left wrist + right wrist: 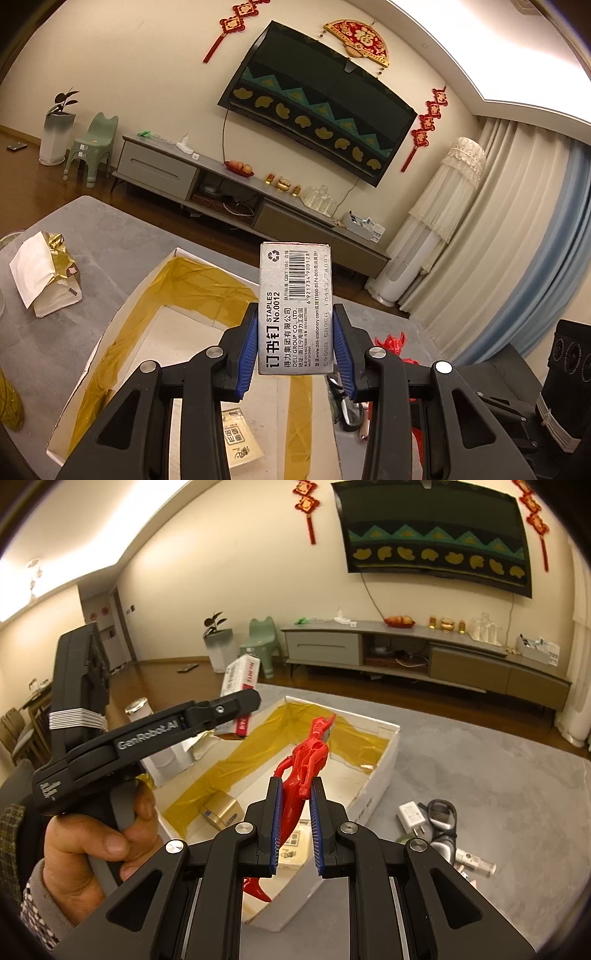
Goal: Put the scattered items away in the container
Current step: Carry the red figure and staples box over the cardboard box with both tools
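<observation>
The white box, taped yellow inside, sits on the grey table and already holds a gold block and a printed packet. The left gripper is clamped on a staples box, held in the air over the box's open top. The right gripper is clamped on a red toy figure, likewise above it. Both loads seem ready for release: the next move calls for lowering and opening the jaws. A charger, goggles and a small bottle wait near the box's right side; the bottle's label is unreadable.
</observation>
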### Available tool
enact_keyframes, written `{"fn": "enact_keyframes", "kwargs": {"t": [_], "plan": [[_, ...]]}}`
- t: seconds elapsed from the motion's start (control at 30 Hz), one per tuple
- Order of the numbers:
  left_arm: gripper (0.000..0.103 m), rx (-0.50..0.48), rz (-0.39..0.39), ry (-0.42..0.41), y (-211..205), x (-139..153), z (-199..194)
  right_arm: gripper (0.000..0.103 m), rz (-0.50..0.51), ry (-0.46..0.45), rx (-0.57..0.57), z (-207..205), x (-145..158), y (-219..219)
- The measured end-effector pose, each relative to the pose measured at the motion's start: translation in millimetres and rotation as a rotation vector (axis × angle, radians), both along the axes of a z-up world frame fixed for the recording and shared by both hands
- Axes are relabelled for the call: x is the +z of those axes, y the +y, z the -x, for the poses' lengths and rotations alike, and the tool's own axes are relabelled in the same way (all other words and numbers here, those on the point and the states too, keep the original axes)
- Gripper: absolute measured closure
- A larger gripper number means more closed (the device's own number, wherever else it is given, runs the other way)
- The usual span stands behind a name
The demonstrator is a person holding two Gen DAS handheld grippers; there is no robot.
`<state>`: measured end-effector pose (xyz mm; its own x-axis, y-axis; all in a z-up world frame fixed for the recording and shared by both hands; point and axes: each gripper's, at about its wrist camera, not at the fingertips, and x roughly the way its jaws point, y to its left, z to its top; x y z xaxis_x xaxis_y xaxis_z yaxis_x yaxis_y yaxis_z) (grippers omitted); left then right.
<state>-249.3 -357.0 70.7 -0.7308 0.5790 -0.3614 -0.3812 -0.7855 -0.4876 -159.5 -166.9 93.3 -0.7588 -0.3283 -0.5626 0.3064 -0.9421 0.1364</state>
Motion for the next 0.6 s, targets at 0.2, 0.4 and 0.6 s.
{"fn": "enact_keyframes", "kwargs": {"t": [0.2,0.4,0.6], "plan": [[0.064,0.017,0.008,-0.051,-5,-10,16,0.088,0.020,-0.034,0.010,14,0,-1],[0.064,0.025,0.029,-0.076,-7,-15,24,0.088,0.020,-0.060,0.018,31,-1,-5],[0.064,0.035,0.043,-0.130,-11,-24,38,0.088,0.024,-0.090,0.022,47,-4,-7]]}}
